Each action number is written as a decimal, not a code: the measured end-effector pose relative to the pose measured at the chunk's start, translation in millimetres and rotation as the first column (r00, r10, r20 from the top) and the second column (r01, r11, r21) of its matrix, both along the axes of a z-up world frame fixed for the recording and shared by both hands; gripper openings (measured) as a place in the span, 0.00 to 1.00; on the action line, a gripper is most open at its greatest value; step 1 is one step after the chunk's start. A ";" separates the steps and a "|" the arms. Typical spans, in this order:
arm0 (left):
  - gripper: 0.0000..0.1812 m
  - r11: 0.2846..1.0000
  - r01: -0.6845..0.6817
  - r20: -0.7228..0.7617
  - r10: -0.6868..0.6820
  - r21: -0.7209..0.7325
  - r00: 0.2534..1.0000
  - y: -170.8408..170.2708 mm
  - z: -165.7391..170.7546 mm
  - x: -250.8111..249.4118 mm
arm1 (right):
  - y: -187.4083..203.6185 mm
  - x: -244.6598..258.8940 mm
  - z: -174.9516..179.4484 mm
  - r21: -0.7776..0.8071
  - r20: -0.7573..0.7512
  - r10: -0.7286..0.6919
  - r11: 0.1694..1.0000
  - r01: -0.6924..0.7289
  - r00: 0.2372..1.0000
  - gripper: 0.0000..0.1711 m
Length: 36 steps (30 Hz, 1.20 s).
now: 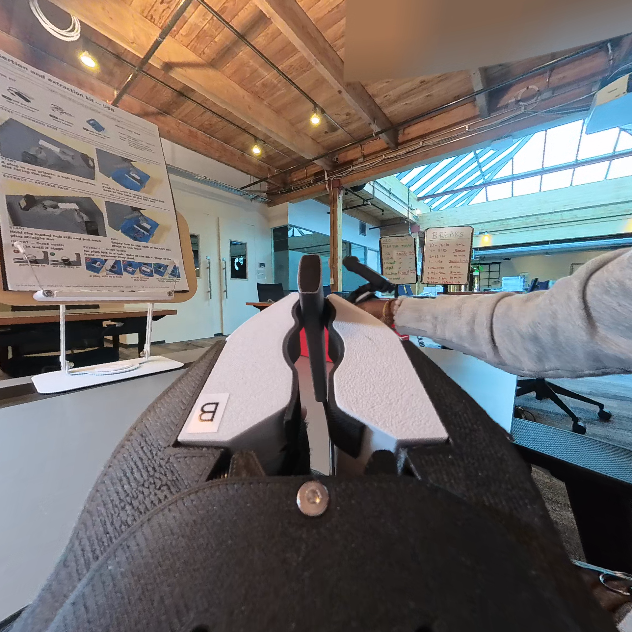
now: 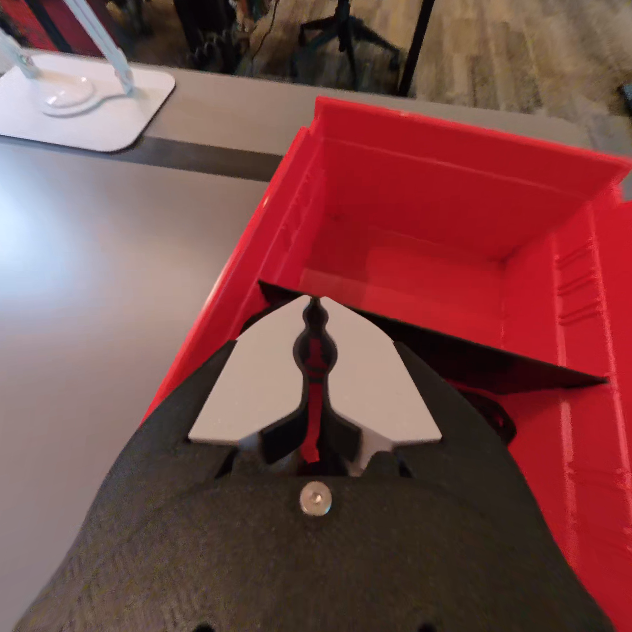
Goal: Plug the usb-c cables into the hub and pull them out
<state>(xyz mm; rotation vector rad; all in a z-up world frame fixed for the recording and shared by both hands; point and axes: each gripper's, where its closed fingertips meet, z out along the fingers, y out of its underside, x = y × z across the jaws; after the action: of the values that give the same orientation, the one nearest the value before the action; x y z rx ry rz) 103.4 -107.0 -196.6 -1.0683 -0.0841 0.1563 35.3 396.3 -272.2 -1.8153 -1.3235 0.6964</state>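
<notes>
In the left wrist view my left gripper (image 1: 311,302) is shut on a dark grey flat hub (image 1: 309,273). The hub stands upright between the white fingers (image 1: 260,359) and sticks out past their tips. In the right wrist view my right gripper (image 2: 315,301) is shut, with its tips at the black divider (image 2: 478,355) of a red bin (image 2: 444,178). I cannot tell whether anything is pinched at its tips. Black cables (image 2: 496,417) lie in the bin's near compartment, beside the right finger. The far compartment shows only its red floor. A grey sleeve (image 1: 496,328) reaches across at the right of the left wrist view.
An instruction sheet (image 1: 85,191) stands on a white stand whose base (image 2: 78,99) sits at the grey table's (image 2: 102,273) far left. A second red bin wall (image 2: 615,307) adjoins on the right. Whiteboards (image 1: 444,256) and an office chair (image 1: 561,403) lie beyond the table. Left tips to right tips: about 50 cm.
</notes>
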 end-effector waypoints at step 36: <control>0.21 0.977 0.148 -0.288 -0.187 -0.153 0.939 12.5 -10.5 53.3 | -502.5 121.7 76.7 0.552 -0.067 0.969 0.234 -0.800 0.238 0.05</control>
<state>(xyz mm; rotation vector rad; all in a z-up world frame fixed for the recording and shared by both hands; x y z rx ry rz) 156.7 -94.5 -207.1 -1.1641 0.2961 0.1697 157.0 -106.2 -195.5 -0.2603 -2.0062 1.1933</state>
